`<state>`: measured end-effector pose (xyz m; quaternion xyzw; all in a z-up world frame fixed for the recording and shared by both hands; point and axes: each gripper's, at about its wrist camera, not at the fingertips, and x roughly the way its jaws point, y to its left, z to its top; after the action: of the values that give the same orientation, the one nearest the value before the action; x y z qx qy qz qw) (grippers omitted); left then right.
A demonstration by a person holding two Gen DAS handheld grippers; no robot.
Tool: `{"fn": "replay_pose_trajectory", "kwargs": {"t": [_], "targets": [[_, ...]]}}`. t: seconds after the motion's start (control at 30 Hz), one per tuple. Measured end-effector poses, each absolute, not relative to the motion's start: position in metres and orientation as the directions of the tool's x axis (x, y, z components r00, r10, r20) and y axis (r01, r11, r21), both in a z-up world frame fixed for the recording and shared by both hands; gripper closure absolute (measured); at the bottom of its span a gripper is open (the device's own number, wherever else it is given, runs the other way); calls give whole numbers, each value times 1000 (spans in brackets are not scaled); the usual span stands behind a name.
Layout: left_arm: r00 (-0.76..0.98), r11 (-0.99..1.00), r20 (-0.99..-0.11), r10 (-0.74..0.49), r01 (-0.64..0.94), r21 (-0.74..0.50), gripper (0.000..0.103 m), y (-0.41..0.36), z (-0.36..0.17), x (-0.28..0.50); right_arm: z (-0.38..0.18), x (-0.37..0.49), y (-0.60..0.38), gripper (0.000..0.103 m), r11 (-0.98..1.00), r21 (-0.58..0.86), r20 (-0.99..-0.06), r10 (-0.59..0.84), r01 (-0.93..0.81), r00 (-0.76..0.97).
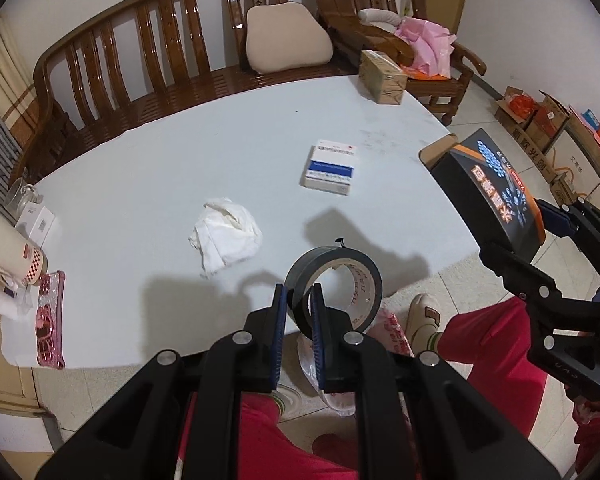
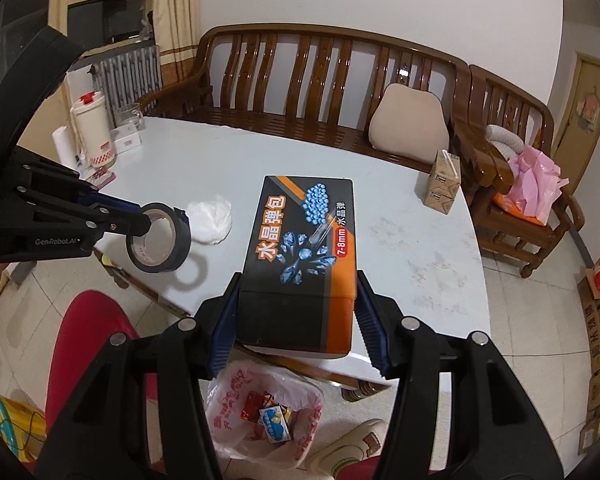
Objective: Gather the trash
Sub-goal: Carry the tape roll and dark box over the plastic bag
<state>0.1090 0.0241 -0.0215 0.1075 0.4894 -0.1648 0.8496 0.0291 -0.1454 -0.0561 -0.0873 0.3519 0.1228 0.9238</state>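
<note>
Above the surface's (image 2: 420,240) near edge, your left gripper (image 1: 300,312) clenched the tape roll (image 1: 334,280) and your right gripper (image 2: 296,316) grasped the black box (image 2: 304,240); next, both needed releasing over the trash bag (image 2: 260,420) below.

A roll of black tape (image 1: 334,280) with a pale printed core stands on edge above the table's near rim, one wall of its ring pinched. A black-and-orange box (image 2: 300,256) printed with blue crystals is held lifted, clamped at its near end. A crumpled white tissue (image 1: 225,234) and a small white-and-blue box (image 1: 331,168) lie on the pale table (image 1: 160,168) — well apart. On the floor, a white plastic bag (image 2: 260,416) with red print gapes open, wrappers inside.
</note>
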Motion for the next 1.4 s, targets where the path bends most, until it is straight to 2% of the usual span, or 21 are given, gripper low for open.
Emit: {"fn": "replay_pose_trajectory", "kwargs": {"t": [0.33,0.93,1.4], "targets": [[461,910,-864,-204,415,7,90,19,-39,63,-62,-20,-141,50,953,-81,-671,164,-291,723],[408,888,-883,-232,458,-21,90,9,-97,22,-110,-50,-131,50,952,-31,-745,181,-305,641],[256,868,-940,-223,491,-72,90,-9,-174,25,-180,-39,-138,50,964,-8,-826,143,-264,546]]}}
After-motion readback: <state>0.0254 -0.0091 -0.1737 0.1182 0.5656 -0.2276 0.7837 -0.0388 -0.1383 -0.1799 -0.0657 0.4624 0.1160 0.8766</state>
